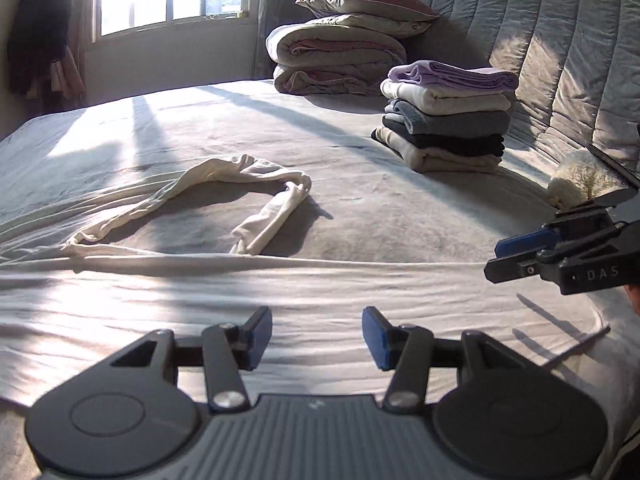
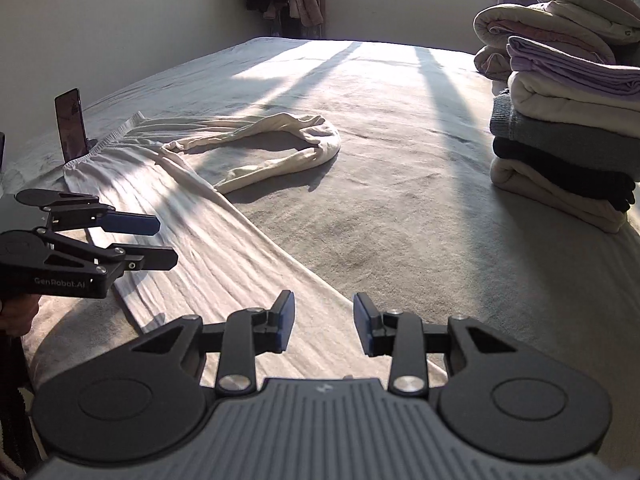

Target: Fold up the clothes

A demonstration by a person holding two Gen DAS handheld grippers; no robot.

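A cream long-sleeved garment [image 1: 280,288] lies spread flat across the bed, with one sleeve [image 1: 264,220] curled into a loop beyond it. In the right wrist view the same garment [image 2: 208,240] runs diagonally, and its sleeve loop [image 2: 280,128] lies further back. My left gripper [image 1: 317,334] hovers over the garment's body, open, with nothing between its blue pads. It also shows at the left of the right wrist view as the left gripper [image 2: 166,241], above the cloth's near edge. My right gripper [image 2: 324,320] is open over the garment's edge and holds nothing. It appears too as the right gripper [image 1: 494,259].
A stack of folded clothes [image 1: 444,120] [image 2: 568,140] stands at the right near the quilted headboard [image 1: 560,40]. Folded quilts and a pillow [image 1: 340,56] sit behind it. A phone [image 2: 72,124] stands upright at the bed's left edge. Grey bedding [image 2: 400,220] lies between garment and stack.
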